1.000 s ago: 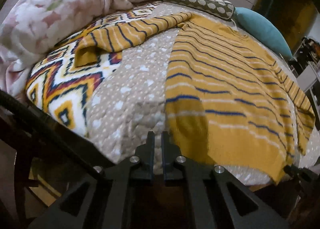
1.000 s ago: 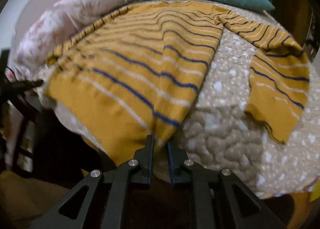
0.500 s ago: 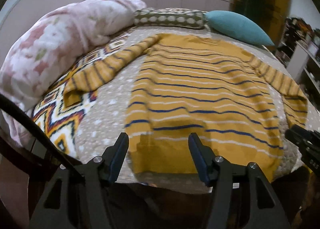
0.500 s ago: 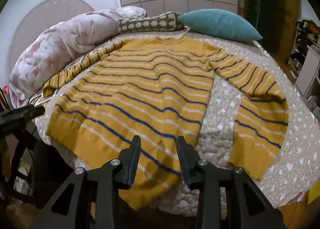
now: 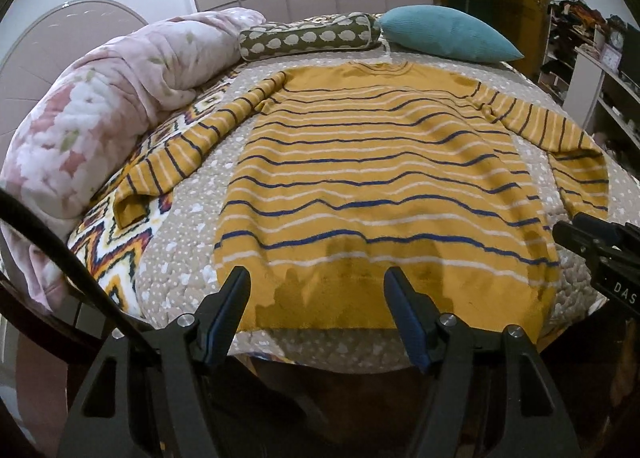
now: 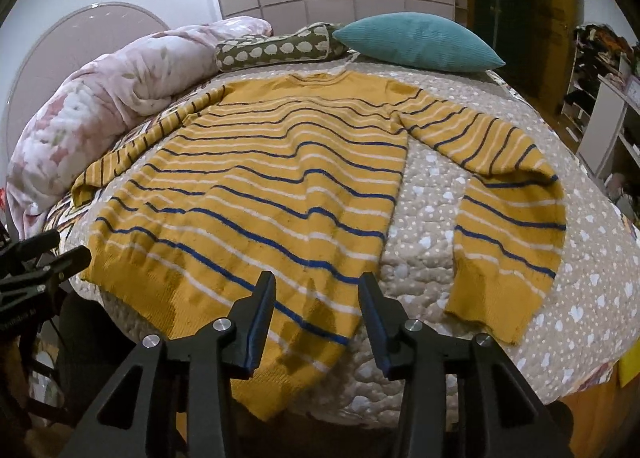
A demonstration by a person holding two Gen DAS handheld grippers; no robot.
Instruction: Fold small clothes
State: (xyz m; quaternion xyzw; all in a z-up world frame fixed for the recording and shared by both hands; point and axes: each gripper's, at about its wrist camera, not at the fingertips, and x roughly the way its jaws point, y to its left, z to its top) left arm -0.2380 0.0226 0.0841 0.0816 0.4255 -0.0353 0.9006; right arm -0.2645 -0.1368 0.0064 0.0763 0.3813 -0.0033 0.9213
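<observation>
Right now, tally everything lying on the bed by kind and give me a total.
Striped sweater: 1
Teal pillow: 1
Spotted bolster: 1
Floral duvet: 1
Zigzag blanket: 1
Total: 5

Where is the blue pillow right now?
In both views the blue pillow lies at the far end of the bed, right of the spotted bolster, just beyond the sweater collar.
</observation>
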